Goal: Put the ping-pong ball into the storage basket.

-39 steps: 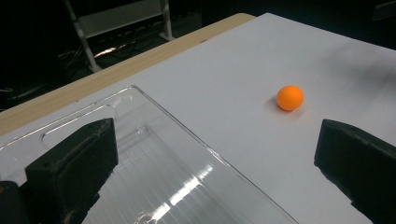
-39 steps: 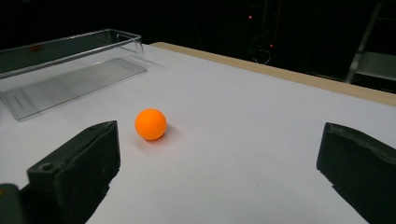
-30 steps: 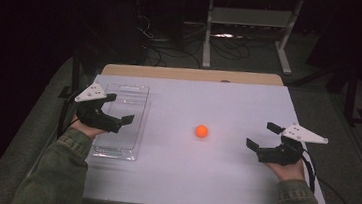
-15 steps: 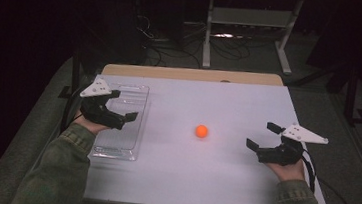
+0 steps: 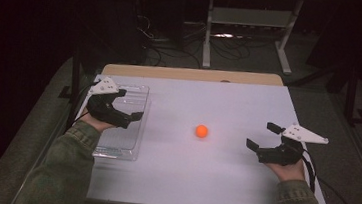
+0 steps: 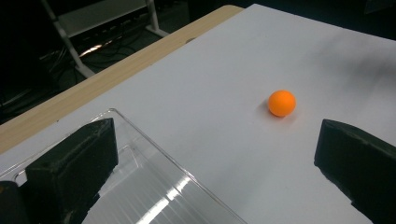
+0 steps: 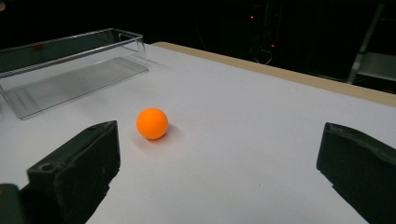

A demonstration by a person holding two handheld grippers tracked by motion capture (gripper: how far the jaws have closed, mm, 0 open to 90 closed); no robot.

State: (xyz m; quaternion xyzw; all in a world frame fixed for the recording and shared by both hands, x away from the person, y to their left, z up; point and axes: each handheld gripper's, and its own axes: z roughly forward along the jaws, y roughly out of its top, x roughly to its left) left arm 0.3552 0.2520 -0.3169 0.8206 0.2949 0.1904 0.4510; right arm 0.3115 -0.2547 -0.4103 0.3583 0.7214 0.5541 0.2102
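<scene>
A small orange ball [image 5: 201,130] lies on the white table [image 5: 201,184], roughly midway between my hands. My left gripper [image 5: 129,104] hovers open over a clear plastic tray [image 5: 142,128] at the table's left, with nothing between its jaws. From the left gripper view [image 6: 214,133] the ball [image 6: 281,102] lies ahead to the right, past the tray's rim [image 6: 154,144]. My right gripper [image 5: 262,135] is open and empty, low over the table to the right of the ball. In the right gripper view [image 7: 218,137] the ball [image 7: 152,123] sits just ahead of the left jaw, with the tray [image 7: 70,44] farther back.
A wooden strip [image 5: 191,74] runs along the table's far edge. Beyond it stand a grey metal rack [image 5: 250,18] and loose cables [image 5: 160,39] on the dark floor. The person's green sleeves [image 5: 70,166] come in from the bottom.
My left gripper has shifted slightly forward and to the right over the tray. The right gripper and the ball have stayed put.
</scene>
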